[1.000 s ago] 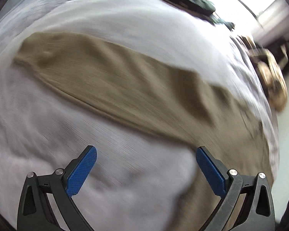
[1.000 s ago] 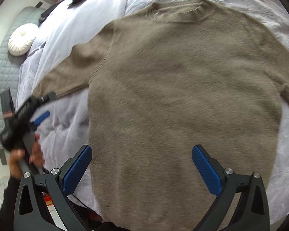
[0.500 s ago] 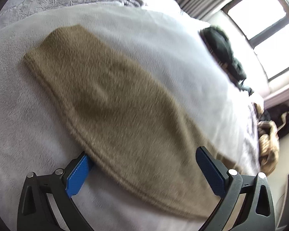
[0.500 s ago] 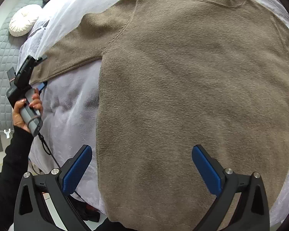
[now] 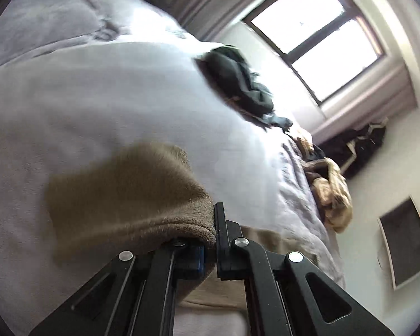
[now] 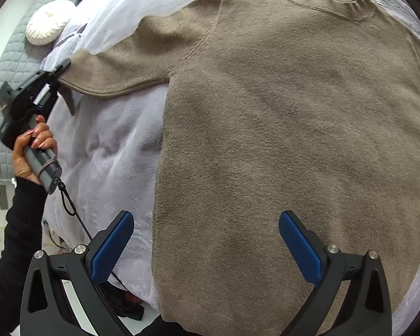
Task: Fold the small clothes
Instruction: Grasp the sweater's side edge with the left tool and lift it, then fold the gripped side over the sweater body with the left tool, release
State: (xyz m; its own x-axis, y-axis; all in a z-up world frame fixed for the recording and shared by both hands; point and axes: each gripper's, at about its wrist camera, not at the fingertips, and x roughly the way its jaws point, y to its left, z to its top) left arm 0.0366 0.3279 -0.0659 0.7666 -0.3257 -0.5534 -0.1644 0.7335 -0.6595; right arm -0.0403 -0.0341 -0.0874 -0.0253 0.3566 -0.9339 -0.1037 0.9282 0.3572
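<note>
A taupe knit sweater [image 6: 280, 128] lies flat on the white bed cover, neckline at the top, its left sleeve [image 6: 142, 56] stretched out to the left. My left gripper [image 5: 210, 238] is shut on the sleeve cuff [image 5: 131, 196], which drapes over its fingers and is lifted off the bed; the same gripper shows at the left in the right wrist view [image 6: 49, 79]. My right gripper [image 6: 207, 240] is open and empty, hovering above the sweater's lower hem, one fingertip [image 6: 112, 243] over the bed cover, the other over the sweater body.
A dark garment [image 5: 238, 81] and a tan bundle [image 5: 330, 190] lie farther along the bed. A round white cushion [image 6: 46, 29] rests by the grey quilted headboard [image 6: 0, 64]. The bed edge is at the lower left in the right wrist view, with dark items on the floor.
My left gripper went from open above the sleeve to shut on its cuff and tilted up, lifting it. My right gripper stayed open and shifted slightly over the sweater's hem.
</note>
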